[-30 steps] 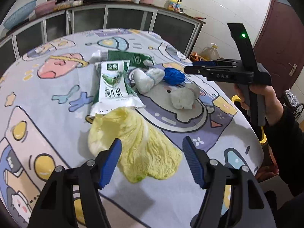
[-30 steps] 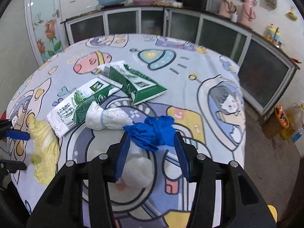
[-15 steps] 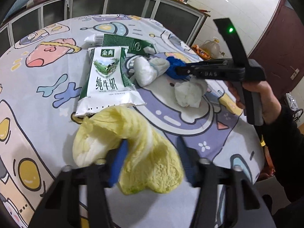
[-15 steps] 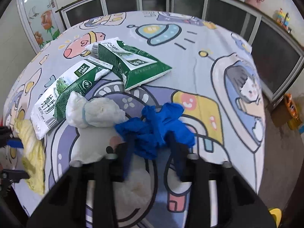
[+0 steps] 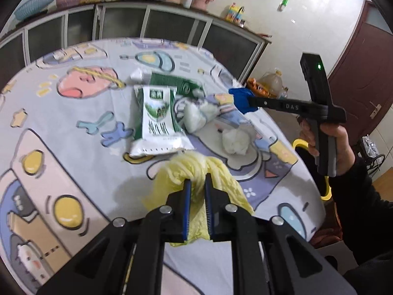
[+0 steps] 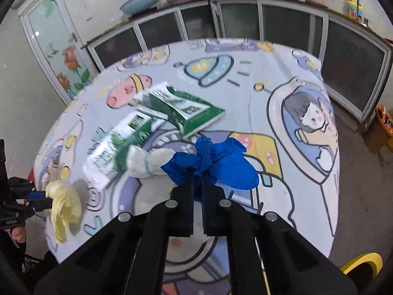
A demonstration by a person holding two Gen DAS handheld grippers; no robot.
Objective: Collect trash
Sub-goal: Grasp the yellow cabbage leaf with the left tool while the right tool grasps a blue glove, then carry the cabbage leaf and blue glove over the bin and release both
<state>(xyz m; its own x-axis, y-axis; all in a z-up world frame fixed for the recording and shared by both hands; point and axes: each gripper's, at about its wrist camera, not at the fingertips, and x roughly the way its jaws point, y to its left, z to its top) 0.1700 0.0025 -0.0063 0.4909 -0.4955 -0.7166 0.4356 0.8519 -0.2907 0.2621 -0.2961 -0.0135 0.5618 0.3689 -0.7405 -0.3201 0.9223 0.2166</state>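
A pale yellow cabbage leaf (image 5: 221, 179) is bunched between the blue pads of my left gripper (image 5: 196, 180). Its jaws are closing and press on the leaf, which hangs just above the cartoon-print table (image 5: 73, 127). My right gripper (image 6: 195, 172) has its jaws closing tight on a crumpled blue glove (image 6: 228, 164), lifted off the cloth. The right wrist view shows the left gripper (image 6: 46, 199) with the leaf (image 6: 65, 204) at the far left. A white-and-green milk bag (image 5: 158, 120), a green bag (image 5: 176, 83), a white bundle (image 5: 196, 115) and a white paper wad (image 5: 235, 140) lie mid-table.
Dark glass-fronted cabinets (image 5: 172, 24) curve behind the table. A yellow stool (image 6: 361, 263) stands at the near right edge, and an orange bin (image 6: 383, 123) sits on the floor beyond. A person's hand (image 5: 336, 145) holds the right gripper's handle.
Both grippers went from wide open to closed, the left on the cabbage leaf and the right on the blue glove. Both have risen, taking leaf and glove off the cloth.
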